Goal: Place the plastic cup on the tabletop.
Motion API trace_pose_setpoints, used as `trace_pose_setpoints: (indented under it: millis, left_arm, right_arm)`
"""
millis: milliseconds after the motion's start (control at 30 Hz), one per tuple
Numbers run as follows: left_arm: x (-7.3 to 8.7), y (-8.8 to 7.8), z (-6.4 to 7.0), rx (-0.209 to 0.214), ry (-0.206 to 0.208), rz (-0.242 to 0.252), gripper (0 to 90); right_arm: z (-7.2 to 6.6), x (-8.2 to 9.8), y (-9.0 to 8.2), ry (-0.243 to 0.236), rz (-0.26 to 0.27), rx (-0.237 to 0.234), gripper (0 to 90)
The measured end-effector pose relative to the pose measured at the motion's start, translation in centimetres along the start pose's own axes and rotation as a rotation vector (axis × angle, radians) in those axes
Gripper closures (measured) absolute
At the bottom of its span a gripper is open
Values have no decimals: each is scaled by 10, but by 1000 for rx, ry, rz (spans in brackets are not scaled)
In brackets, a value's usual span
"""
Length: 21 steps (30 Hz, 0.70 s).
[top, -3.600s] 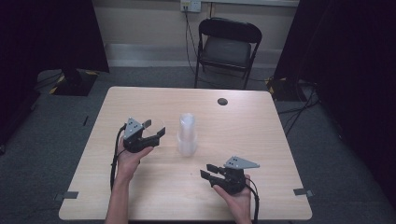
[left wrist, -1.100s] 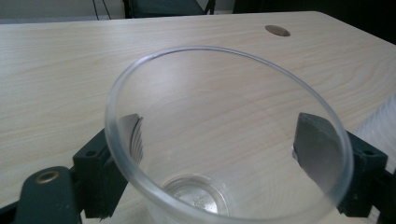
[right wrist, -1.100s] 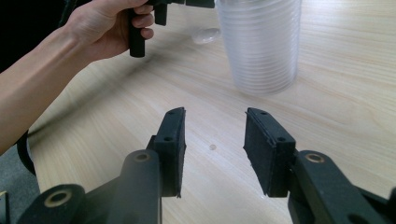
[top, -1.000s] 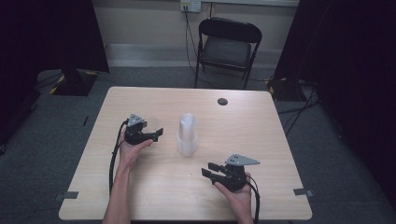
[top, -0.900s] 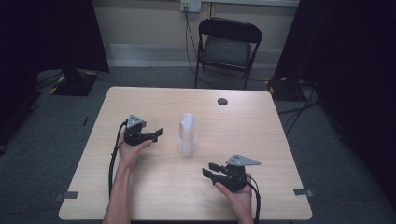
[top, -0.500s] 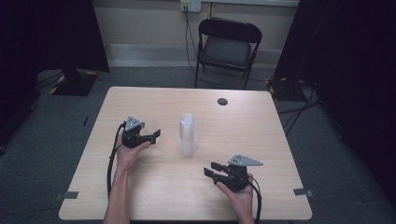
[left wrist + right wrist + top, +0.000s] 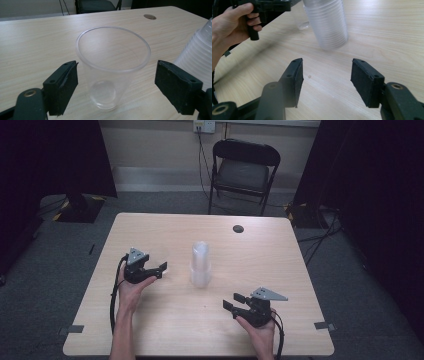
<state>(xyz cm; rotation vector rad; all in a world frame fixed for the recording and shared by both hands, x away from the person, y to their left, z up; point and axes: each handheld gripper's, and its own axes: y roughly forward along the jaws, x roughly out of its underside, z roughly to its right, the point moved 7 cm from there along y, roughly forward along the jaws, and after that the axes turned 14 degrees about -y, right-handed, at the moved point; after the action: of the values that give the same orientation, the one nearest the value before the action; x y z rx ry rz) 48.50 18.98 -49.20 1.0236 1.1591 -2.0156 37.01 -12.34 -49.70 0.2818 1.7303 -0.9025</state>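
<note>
- Left gripper view shows a single clear plastic cup (image 7: 113, 67) standing upright on the wooden table (image 7: 37, 37), between the two black jaws; the jaws stand apart and do not touch it.
- The left gripper (image 7: 161, 268) jaws have just closed a little and then stopped.
- A stack of clear cups (image 7: 200, 264) stands upside down near the table middle, just beside the single cup.
- The right gripper (image 7: 231, 301) jaws have just been opening, with nothing between them.
- No writing or label can be read anywhere.
</note>
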Motion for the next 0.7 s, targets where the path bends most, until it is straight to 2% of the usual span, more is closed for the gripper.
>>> trace_pose_setpoints:
  millis: [100, 133, 200, 233, 300, 333, 367, 400, 433, 467, 500, 567, 667, 700]
  left_arm:
    - [0, -6, 0, -8, -10, 2, 186]
    - [0, -8, 1, -7, -31, 16, 186]
    - [0, -12, 0, -17, -25, 8, 186]
    - [0, -13, 2, -11, -56, 26, 186]
    - [3, -18, 1, -15, -43, 9, 186]
    - [4, -20, 3, -10, -59, 17, 187]
    - [5, -23, 4, -8, -53, 11, 187]
    - [6, -24, 6, -4, -64, 24, 187]
    - [8, -28, 6, -7, -51, 9, 189]
    - [10, -30, 8, -3, -56, 5, 191]
    - [11, -32, 10, 0, -56, 17, 193]
    - [15, -37, 13, -5, -26, 1, 193]
    - [20, -44, 19, -15, -15, -3, 193]
    - [22, -47, 19, -24, 9, -17, 193]
  right_arm:
    - [3, 1, 0, 9, -5, 15, 400]
    - [4, 1, 0, 9, -9, 18, 389]
    - [5, 2, 0, 11, -13, 26, 378]
    - [5, 2, -1, 6, -16, 30, 375]
    - [6, 2, -1, 3, -15, 38, 370]
    - [6, 2, -1, 1, -17, 40, 368]
    - [6, 2, -1, 2, -19, 47, 360]
    - [6, 2, -2, 3, -19, 49, 362]
    - [7, 2, -2, 1, -20, 50, 361]
    - [7, 2, -2, 0, -19, 53, 359]
    - [7, 3, -2, -2, -21, 58, 358]
    - [8, 3, -3, -1, -24, 61, 357]
    - [9, 4, -4, -4, -28, 72, 352]
    - [9, 4, -4, -4, -29, 73, 352]
